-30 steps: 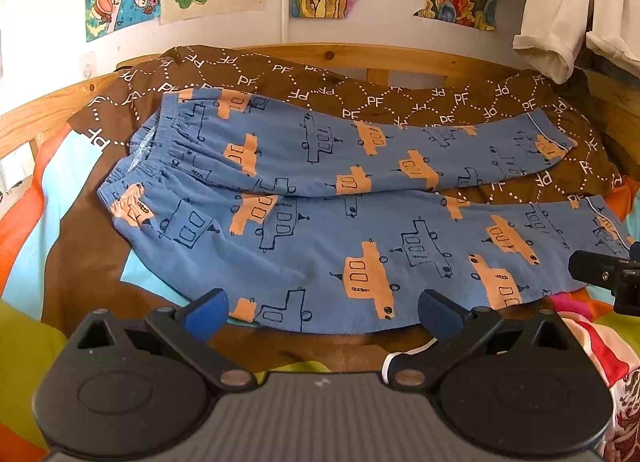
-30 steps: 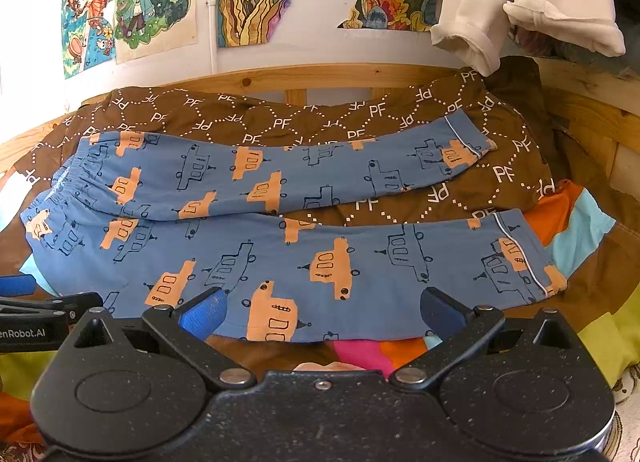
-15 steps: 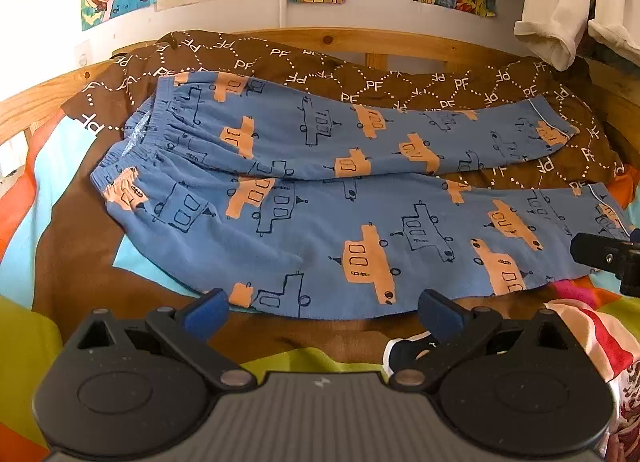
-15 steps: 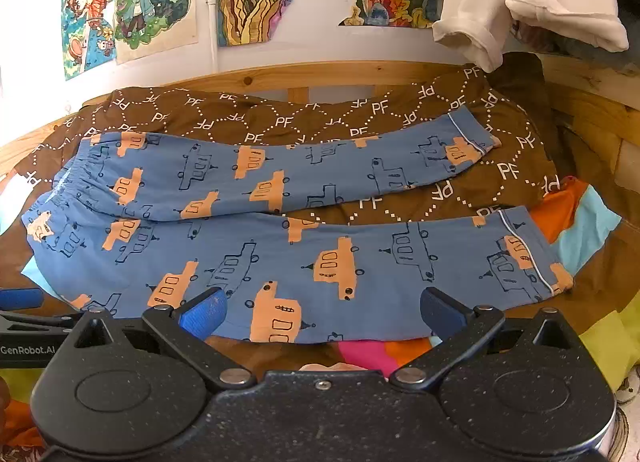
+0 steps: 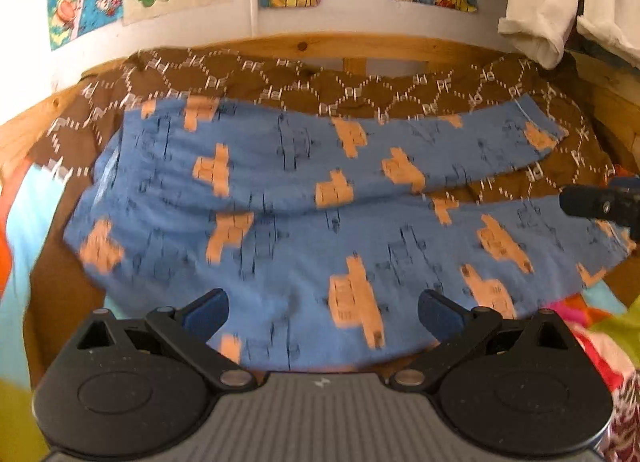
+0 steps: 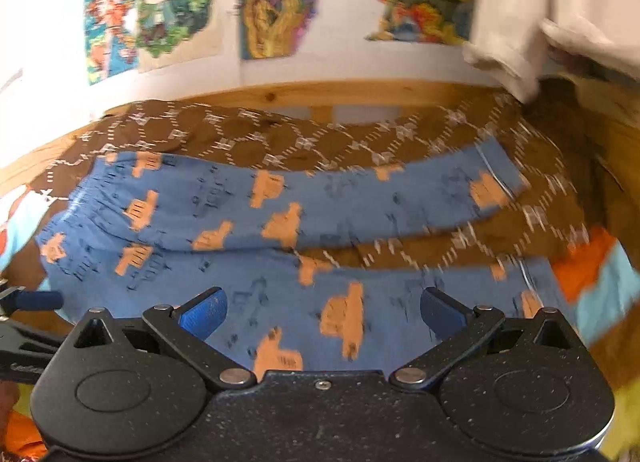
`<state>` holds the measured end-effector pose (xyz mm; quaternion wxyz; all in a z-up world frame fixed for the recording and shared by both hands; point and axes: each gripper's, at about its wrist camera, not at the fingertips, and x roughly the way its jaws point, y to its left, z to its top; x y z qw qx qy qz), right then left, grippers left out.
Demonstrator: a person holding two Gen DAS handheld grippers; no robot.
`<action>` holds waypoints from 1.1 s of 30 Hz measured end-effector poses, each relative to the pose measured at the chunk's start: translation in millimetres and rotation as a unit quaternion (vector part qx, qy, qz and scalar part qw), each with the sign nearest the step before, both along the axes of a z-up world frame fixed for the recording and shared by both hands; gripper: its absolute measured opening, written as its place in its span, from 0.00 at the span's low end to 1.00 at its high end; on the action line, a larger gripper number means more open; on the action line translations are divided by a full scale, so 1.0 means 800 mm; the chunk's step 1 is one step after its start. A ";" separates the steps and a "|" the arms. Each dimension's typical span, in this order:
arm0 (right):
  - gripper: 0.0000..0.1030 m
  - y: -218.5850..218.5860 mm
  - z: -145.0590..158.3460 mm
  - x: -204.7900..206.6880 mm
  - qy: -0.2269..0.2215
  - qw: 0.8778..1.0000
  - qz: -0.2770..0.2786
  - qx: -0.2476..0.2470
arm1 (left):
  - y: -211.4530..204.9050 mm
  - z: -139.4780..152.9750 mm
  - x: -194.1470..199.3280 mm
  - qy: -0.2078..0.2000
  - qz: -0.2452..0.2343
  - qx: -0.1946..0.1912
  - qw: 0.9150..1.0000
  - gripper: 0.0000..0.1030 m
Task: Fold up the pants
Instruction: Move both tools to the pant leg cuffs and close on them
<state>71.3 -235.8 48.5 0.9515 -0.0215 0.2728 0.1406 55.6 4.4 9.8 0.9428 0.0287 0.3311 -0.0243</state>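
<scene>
Two legs of the blue pants [image 5: 304,238] are being shown spread flat on the brown patterned blanket [image 5: 360,90] covering the bed, their long axis running left to right across both views. The waistband is lying at the left and the cuffs are pointing right, with the far leg angled slightly away from the near one so that a wedge of blanket is being exposed between them. The left gripper [image 5: 322,308] is being held over the near leg's lower edge, jaws spread wide and gripping nothing. The right gripper [image 6: 322,308] is being held over the same leg further toward the cuffs, jaws likewise spread apart. Both views are being blurred by motion.
</scene>
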 end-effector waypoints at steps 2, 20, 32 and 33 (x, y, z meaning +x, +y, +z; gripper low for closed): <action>0.99 0.000 0.023 0.030 0.001 0.999 0.038 -0.008 | 0.005 0.013 0.020 -0.013 -0.004 0.005 1.000 1.00; 0.99 0.049 0.026 0.413 0.131 0.933 0.328 -0.062 | 0.087 0.077 0.304 -0.026 -0.151 0.200 0.968 1.00; 0.68 0.054 -0.043 0.486 0.154 0.894 0.417 -0.060 | 0.117 0.041 0.358 0.107 -0.242 0.201 0.943 0.80; 0.59 0.058 -0.051 0.487 0.157 0.892 0.418 -0.071 | 0.117 0.039 0.363 0.121 -0.249 0.197 0.941 0.70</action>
